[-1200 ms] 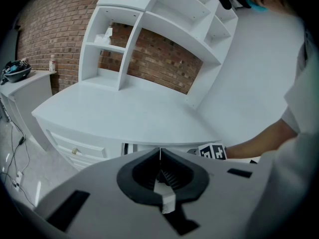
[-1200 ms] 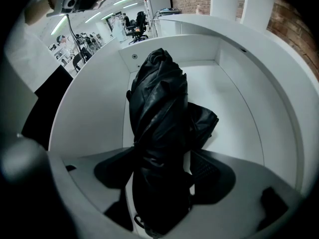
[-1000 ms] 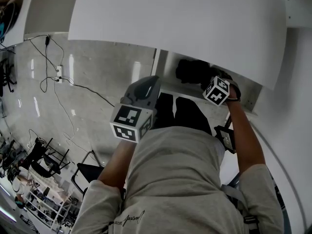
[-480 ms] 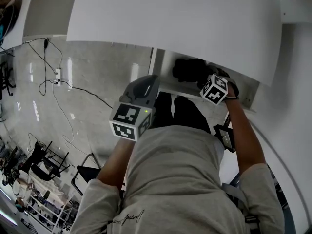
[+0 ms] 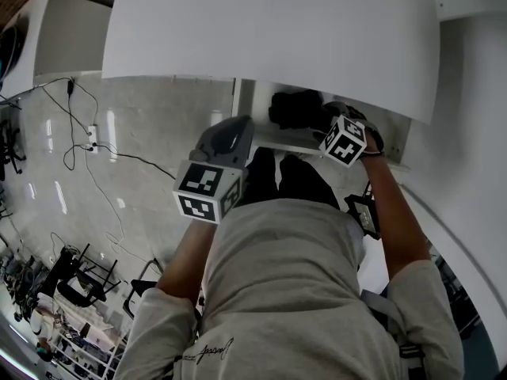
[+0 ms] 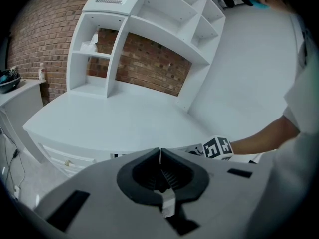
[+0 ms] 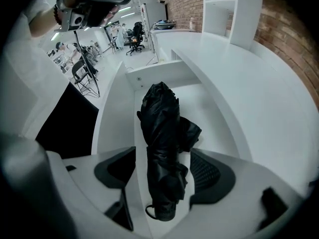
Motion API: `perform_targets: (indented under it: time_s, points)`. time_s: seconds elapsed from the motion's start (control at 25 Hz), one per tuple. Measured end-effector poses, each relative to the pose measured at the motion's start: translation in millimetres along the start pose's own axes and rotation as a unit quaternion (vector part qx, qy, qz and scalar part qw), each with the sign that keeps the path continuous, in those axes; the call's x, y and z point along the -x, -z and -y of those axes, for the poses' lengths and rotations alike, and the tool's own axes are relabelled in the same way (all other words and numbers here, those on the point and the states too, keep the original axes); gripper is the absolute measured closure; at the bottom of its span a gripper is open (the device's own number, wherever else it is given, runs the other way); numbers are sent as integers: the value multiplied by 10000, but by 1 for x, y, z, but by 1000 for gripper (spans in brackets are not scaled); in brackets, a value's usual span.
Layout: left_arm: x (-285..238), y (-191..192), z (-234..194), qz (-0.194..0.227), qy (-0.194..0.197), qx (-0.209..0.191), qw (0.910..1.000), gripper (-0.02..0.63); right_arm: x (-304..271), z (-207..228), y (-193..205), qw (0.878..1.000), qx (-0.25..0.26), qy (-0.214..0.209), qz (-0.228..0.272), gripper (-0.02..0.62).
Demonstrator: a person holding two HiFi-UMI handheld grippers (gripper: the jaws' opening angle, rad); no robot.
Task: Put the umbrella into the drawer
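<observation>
Ahead of the right gripper (image 7: 162,156), past the umbrella (image 7: 162,133) that fills most of the gap between its parted jaws, the open drawer (image 7: 209,108) has bare white floor. The drawer's wall runs close along the left of those jaws, and the counter (image 7: 259,83) edge rises to their right, so the way in is narrow. Ahead of the left gripper (image 6: 160,152), whose jaws are pressed together, the counter top lies bare up to the shelves (image 6: 149,24).
</observation>
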State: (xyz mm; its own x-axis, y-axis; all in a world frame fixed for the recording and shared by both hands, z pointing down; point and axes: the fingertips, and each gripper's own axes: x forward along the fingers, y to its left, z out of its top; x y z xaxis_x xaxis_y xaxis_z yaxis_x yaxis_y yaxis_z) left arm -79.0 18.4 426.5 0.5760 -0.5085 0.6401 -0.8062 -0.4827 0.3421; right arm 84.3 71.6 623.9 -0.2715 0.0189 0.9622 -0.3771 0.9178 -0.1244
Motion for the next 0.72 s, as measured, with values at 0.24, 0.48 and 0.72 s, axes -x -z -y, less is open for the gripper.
perform_targets:
  time_s: [0.24, 0.48, 0.72]
  points:
    - [0, -8, 8, 81, 53, -109, 9999, 589, 12, -2, 5, 9999, -111, 49, -22, 290]
    - [1, -16, 17, 145, 83, -186, 9997, 589, 27, 4, 11, 9995, -144, 281, 48, 291]
    - [0, -24, 24, 200, 84, -237, 9995, 589, 47, 10, 7, 9974, -418, 450, 372, 292]
